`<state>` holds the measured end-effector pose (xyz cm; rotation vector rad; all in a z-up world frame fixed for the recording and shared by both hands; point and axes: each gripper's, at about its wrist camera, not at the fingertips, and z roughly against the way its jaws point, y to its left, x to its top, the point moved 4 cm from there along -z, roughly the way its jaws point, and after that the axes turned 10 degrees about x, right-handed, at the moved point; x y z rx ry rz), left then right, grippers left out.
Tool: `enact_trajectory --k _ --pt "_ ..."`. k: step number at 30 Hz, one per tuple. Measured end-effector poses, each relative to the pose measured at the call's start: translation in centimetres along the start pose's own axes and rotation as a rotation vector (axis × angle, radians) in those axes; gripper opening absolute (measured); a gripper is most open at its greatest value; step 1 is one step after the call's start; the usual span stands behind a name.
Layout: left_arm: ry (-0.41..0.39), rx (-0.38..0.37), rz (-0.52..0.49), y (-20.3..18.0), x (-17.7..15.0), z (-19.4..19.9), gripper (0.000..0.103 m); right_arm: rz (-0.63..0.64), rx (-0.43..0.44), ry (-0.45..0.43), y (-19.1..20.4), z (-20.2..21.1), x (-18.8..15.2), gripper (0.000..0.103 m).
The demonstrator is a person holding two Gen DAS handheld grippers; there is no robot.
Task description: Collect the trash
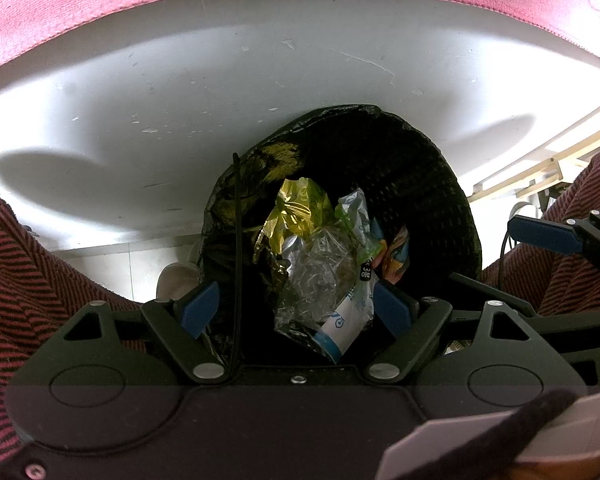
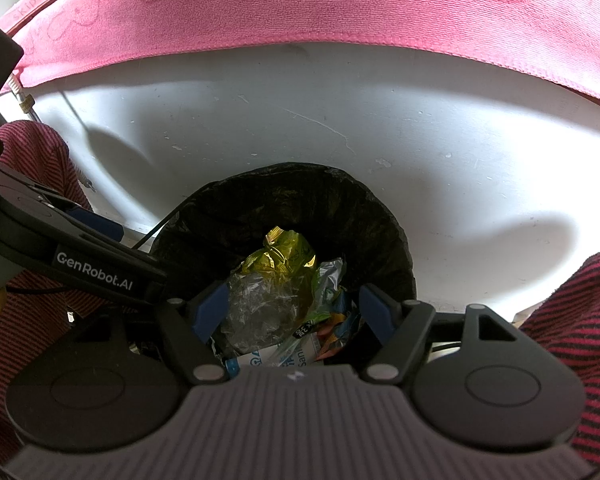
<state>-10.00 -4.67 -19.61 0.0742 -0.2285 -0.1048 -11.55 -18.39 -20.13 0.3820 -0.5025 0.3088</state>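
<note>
White panel behind; trash (image 1: 320, 264) in black bin (image 1: 420, 168) below both tongs (image 1: 296, 308) (image 2: 296, 312), wide open, empty.

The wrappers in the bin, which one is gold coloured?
The shiny gold wrapper lying farthest back on the pile in the black-lined bin; the crumpled clear plastic beside it is see-through.

The left tool (image 1: 296, 308) points steeply down, its blue pads (image 1: 202, 306) spread wide with nothing pressed between them. The right tool (image 2: 296, 312) angles down beside it, its pads (image 2: 212, 312) likewise apart and gripping nothing. Legs in red-and-black striped cloth (image 1: 40, 280) flank both tools.
</note>
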Motion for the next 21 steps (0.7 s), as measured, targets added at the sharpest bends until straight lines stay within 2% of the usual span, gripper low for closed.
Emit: enact_trajectory --k 10,21 --pt "-0.004 0.001 0.0 0.03 0.03 0.07 0.083 0.0 0.0 0.0 0.03 -0.01 0.03 0.082" --pt "-0.044 -0.002 -0.005 0.07 0.17 0.74 0.083 -0.005 0.001 -0.003 -0.07 0.14 -0.18 0.083"
